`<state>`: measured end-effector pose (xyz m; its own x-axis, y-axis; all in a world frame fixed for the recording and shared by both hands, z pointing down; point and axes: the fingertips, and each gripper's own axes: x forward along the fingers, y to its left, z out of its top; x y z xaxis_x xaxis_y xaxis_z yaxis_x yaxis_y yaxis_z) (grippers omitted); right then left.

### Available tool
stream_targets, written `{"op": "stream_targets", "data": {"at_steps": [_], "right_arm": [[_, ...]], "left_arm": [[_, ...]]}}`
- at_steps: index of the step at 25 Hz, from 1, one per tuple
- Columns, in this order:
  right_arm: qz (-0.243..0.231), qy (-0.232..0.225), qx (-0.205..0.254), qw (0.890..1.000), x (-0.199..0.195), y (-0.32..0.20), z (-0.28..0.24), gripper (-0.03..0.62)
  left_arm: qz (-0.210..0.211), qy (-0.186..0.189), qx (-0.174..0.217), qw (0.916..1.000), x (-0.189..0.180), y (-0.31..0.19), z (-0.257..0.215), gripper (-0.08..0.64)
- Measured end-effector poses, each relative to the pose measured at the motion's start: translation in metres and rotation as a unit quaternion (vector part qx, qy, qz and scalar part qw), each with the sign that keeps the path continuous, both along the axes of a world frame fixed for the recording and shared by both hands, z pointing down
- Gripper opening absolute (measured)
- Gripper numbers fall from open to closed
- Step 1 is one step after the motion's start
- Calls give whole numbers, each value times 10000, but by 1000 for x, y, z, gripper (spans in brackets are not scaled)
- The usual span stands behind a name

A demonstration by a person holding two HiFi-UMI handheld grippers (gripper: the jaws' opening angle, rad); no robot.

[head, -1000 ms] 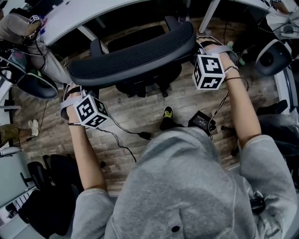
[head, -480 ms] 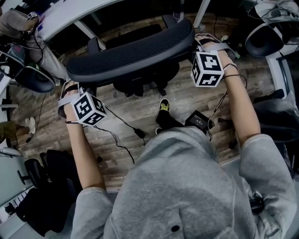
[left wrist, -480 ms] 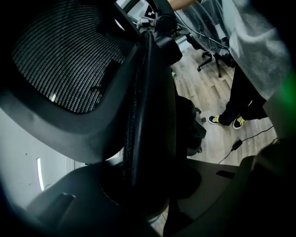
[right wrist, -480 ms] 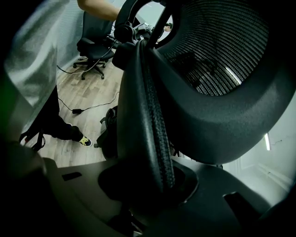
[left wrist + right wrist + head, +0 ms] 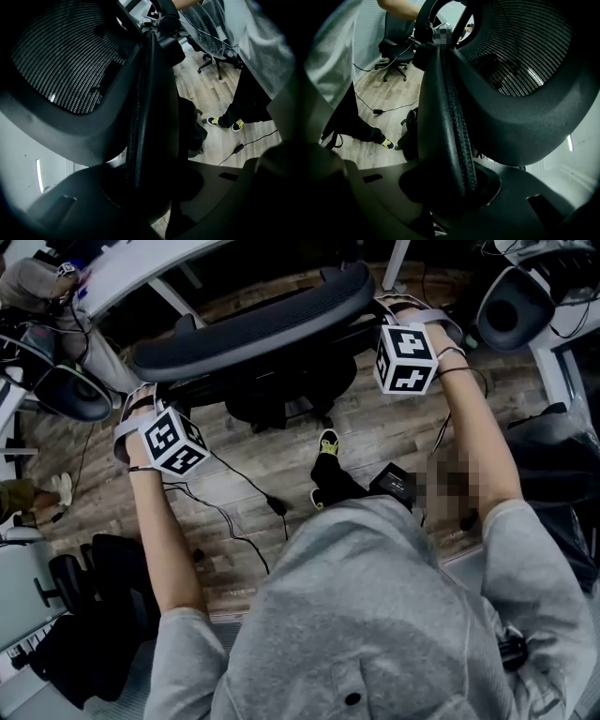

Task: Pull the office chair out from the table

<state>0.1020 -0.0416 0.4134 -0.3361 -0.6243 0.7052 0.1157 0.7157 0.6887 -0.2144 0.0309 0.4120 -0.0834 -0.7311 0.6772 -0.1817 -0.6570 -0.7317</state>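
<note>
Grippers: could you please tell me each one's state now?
Left gripper: shut on the chair backrest.
Right gripper: holding the backrest, jaws just opening slightly.

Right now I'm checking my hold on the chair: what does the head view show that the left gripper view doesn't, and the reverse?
Head view only: the white table beyond the black mesh office chair and the marker cube on the left gripper. Left gripper view only: that gripper's jaws closed on the backrest rim, mesh weave up close. Both: the chair, the wood-plank floor and a yellow-and-black shoe.
</note>
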Motion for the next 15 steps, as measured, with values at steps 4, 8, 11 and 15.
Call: {"op": "stream_targets", "data": {"at_steps": [4, 8, 11, 15], "right_arm": [[-17, -6, 13, 10000, 1, 2, 0, 127], [4, -6, 10, 10000, 4, 5, 1, 127], [-19, 0, -28, 10000, 5, 5, 1, 126], [-52, -30, -1, 10000, 2, 10, 1, 127]], "left_arm": [[-12, -19, 95, 10000, 1, 2, 0, 124], [5, -16, 68, 10000, 5, 4, 0, 124], [-17, -16, 69, 10000, 6, 5, -1, 124], [-24, -32, 138, 9999, 3, 12, -1, 126]]}}
